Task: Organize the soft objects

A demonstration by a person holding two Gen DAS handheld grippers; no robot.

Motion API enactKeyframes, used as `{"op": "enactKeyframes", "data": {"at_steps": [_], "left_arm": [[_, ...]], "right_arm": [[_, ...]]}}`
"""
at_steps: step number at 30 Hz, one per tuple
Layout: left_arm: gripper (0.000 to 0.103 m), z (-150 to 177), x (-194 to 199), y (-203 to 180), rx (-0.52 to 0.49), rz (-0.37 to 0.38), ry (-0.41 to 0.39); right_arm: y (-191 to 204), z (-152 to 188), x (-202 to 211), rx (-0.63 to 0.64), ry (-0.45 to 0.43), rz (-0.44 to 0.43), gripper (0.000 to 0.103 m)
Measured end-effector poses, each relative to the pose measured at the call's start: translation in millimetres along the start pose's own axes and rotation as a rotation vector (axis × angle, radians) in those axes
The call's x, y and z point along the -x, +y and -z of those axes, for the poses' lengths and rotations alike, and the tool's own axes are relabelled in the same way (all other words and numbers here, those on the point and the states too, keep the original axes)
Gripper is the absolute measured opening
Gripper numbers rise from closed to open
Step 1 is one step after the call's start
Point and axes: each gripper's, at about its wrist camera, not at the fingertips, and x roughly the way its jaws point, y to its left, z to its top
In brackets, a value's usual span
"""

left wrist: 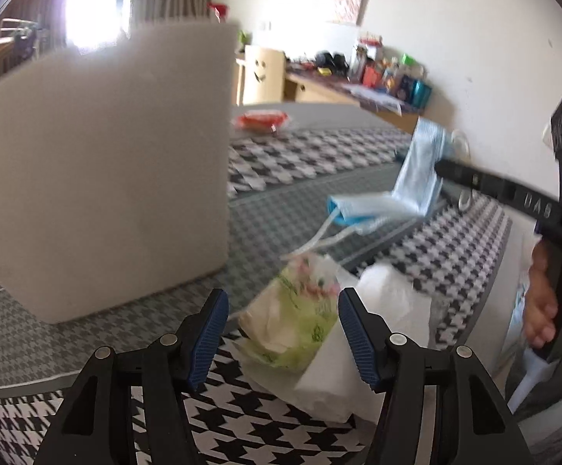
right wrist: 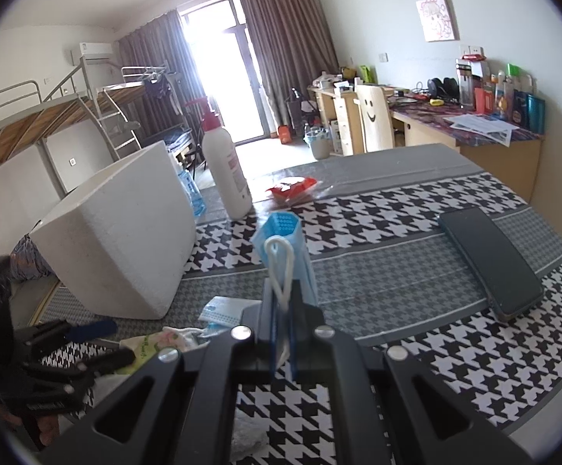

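Left hand-held gripper [left wrist: 282,333], jaws spread, above the floral tissue pack [left wrist: 300,321] on the desk [left wrist: 281,232] beside the foam box [left wrist: 98,170]. Right hand-held gripper [right wrist: 284,319] pinches a blue mask [right wrist: 281,248]. Straddle the pack's middle before closing; avoid the loose tissue [left wrist: 385,302].

The left wrist view looks steeply down from close above the houndstooth tablecloth [left wrist: 281,418], with the white box [left wrist: 98,170] filling its left half. The right wrist view sits farther back, facing the window [right wrist: 219,62] at upper centre. Both share the box [right wrist: 118,240] and the desk [right wrist: 455,131].
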Motion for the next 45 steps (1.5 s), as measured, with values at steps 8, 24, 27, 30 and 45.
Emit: {"op": "enactKeyframes", "data": {"at_steps": [8,24,27,30,45], "left_arm": [[0.026,1.6,-8.0,-4.5,-0.008,-0.005,0.029],[0.009,-6.2,25.2,-15.7,-0.034,0.011,-0.107],[0.009,-9.4,32.5,-16.3,-0.036,0.006,-0.134],[0.009,-12.8,37.1,-17.3,-0.038,0.000,-0.154],[0.009,-28.4,50.4,-18.7,0.002,-0.015,-0.210]], "right_arm": [[0.8,0.8,-2.8,0.003,0.009,0.002,0.007],[0.2,-4.5,9.8,-0.004,-0.032,0.011,0.007],[1.6,-5.7,14.0,0.001,-0.047,0.016,0.007],[3.3,-8.7,20.2,-0.001,-0.076,0.040,0.007],[6.9,-19.5,32.5,0.014,-0.142,0.095,0.007]]}}
